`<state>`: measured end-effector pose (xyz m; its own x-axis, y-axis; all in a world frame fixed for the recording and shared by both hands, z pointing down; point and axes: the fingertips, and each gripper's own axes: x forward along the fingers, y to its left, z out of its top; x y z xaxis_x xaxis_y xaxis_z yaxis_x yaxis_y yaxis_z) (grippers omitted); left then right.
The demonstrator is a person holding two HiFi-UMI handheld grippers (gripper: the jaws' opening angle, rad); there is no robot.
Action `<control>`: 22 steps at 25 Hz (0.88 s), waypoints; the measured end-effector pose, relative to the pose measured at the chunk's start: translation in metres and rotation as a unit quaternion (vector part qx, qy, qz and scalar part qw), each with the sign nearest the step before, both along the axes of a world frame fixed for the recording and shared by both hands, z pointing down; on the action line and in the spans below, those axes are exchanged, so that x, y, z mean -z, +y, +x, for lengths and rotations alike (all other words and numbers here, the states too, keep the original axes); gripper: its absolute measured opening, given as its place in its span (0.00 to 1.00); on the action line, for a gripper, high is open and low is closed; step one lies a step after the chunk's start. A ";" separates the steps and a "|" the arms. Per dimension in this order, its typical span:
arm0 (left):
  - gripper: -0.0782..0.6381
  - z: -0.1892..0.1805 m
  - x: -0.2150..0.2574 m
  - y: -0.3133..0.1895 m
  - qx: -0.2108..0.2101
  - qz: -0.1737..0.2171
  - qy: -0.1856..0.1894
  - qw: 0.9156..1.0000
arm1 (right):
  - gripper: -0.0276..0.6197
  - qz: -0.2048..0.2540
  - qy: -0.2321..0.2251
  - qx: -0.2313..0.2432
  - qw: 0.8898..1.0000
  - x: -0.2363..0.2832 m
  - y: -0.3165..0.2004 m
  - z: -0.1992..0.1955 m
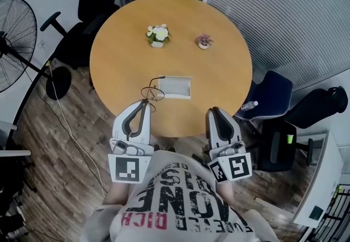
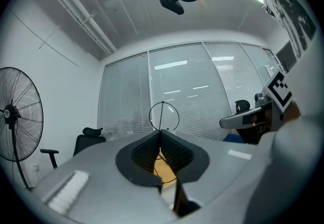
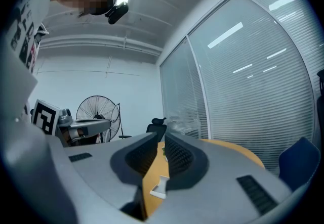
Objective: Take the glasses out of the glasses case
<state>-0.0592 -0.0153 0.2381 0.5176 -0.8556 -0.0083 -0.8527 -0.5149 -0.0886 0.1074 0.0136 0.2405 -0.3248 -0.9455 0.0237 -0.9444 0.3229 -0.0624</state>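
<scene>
The white glasses case (image 1: 176, 87) lies open on the round wooden table (image 1: 126, 60), near its front edge. Thin wire-rimmed glasses (image 1: 152, 92) hang just left of the case, above the table's edge, with my left gripper (image 1: 145, 102) shut on them. In the left gripper view one round rim (image 2: 163, 116) stands up above the jaws of the left gripper (image 2: 161, 134), and wire runs down between them. My right gripper (image 1: 214, 110) hovers at the table's front right edge, apart from the case. Its jaws (image 3: 163, 142) stand slightly apart with nothing between them.
Two small flower pots (image 1: 158, 35) (image 1: 204, 42) stand at the far side of the table. A black office chair (image 1: 93, 6) and a floor fan (image 1: 13, 11) are at the left. A blue chair (image 1: 270, 93) with a bottle (image 1: 249, 105) is at the right.
</scene>
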 end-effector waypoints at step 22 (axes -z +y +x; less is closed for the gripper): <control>0.13 -0.003 0.000 0.000 -0.001 0.002 -0.002 1.000 | 0.12 -0.006 0.006 -0.001 1.000 -0.002 0.002 -0.002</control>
<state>-0.0621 -0.0149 0.2379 0.5200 -0.8541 -0.0102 -0.8509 -0.5169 -0.0939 0.1051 0.0158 0.2430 -0.3229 -0.9457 0.0381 -0.9456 0.3207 -0.0549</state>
